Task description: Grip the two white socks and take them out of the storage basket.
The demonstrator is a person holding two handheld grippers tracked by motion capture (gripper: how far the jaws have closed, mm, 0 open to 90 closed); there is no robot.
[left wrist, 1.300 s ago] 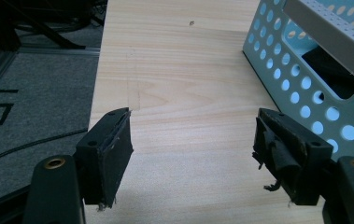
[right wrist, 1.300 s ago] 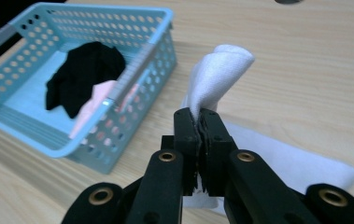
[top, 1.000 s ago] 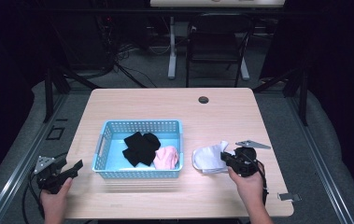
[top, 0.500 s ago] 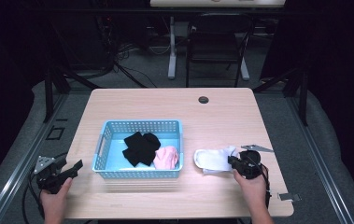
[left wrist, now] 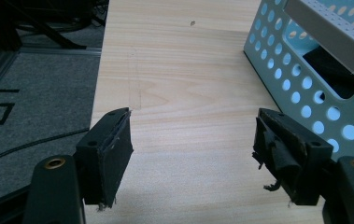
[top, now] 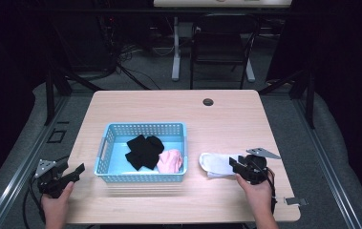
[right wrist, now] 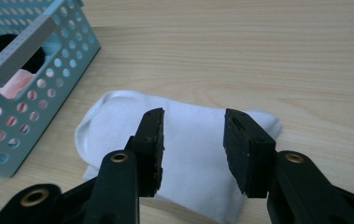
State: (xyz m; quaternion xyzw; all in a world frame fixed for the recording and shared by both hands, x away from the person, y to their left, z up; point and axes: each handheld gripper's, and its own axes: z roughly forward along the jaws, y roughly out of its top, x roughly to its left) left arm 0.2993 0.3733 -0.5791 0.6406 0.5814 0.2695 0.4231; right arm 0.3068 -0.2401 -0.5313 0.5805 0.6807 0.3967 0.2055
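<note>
High view is showing a person's two hands coming in at the near edge of a pale wooden surface [top: 226,119], each holding a tool. A light blue perforated basket [top: 106,151] is sitting left of centre, holding a black garment [top: 143,150] and, touching it on the right, a pink one [top: 171,161]. A folded white sock [top: 214,163] is lying flat on the surface just right of the basket, apart from its wall.

Right tool [top: 238,165] is hovering at the sock's near right end, and in the right gripper view its jaws are standing partly open above the white fabric with nothing between them [right wrist: 192,149]. Judging by that, the sock is lying free on the wood, probably just laid out beside the basket or about to be gripped; which of the two I cannot tell. Left tool [top: 76,170] is waiting off the basket's near left corner, its jaws spread wide and empty over bare wood in the left gripper view [left wrist: 191,161], seemingly parked clear of the work.

Basket walls are hiding most of the garments from both gripper views: only dark and pink patches are showing through the holes. Whether the black piece is one garment or several is hard to make out, and the sock's near edge is cut off behind the right jaws.
</note>
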